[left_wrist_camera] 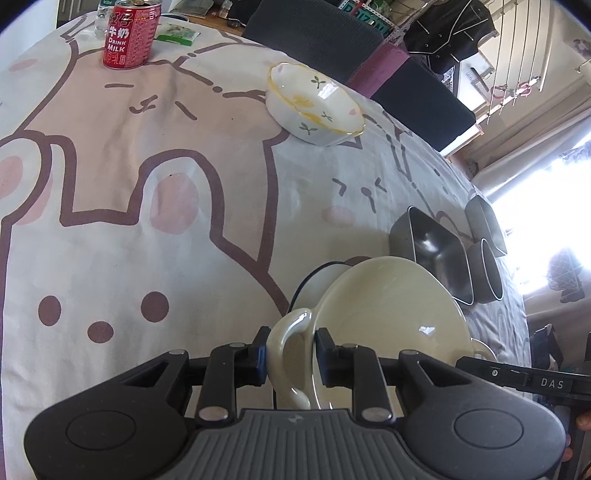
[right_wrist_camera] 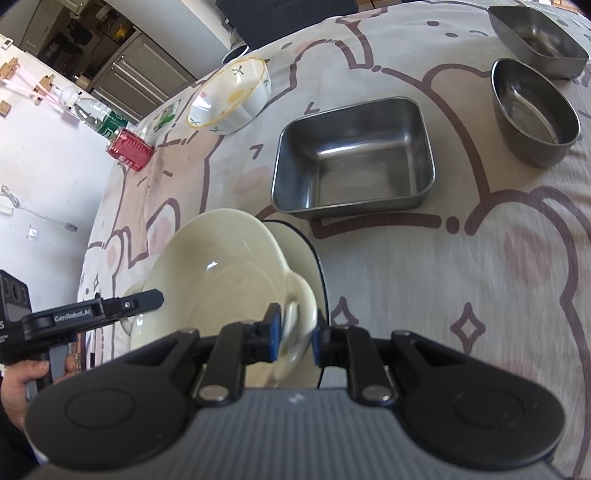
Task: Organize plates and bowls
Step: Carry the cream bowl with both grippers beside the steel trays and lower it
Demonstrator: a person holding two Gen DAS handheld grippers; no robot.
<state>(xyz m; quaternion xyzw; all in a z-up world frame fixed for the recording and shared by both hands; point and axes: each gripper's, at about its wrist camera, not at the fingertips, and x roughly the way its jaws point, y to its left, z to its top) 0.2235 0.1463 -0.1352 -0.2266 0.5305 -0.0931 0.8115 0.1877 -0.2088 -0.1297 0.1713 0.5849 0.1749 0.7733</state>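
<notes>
Cream bowl (left_wrist_camera: 388,306) above plate (right_wrist_camera: 299,251) | left gripper (left_wrist_camera: 290,356), right gripper (right_wrist_camera: 297,332): jaws pinching bowl handles | steel tray (right_wrist_camera: 354,158) beyond bowl

Cream two-handled bowl (left_wrist_camera: 388,306) low centre, glossy. Upper middle, white bowl (left_wrist_camera: 314,105), yellow rim, green sprigs. Red milk can (left_wrist_camera: 131,35) upper left. Pink-and-grey cartoon-bear cloth (left_wrist_camera: 147,221), brown outlines. Steel-grey tray (right_wrist_camera: 352,158) centre of right view.

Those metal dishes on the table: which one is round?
The round steel bowl, between the nearer square tray and a farther angular tray. Its rim is a smooth oval; theirs have straight sides and corners.
</notes>
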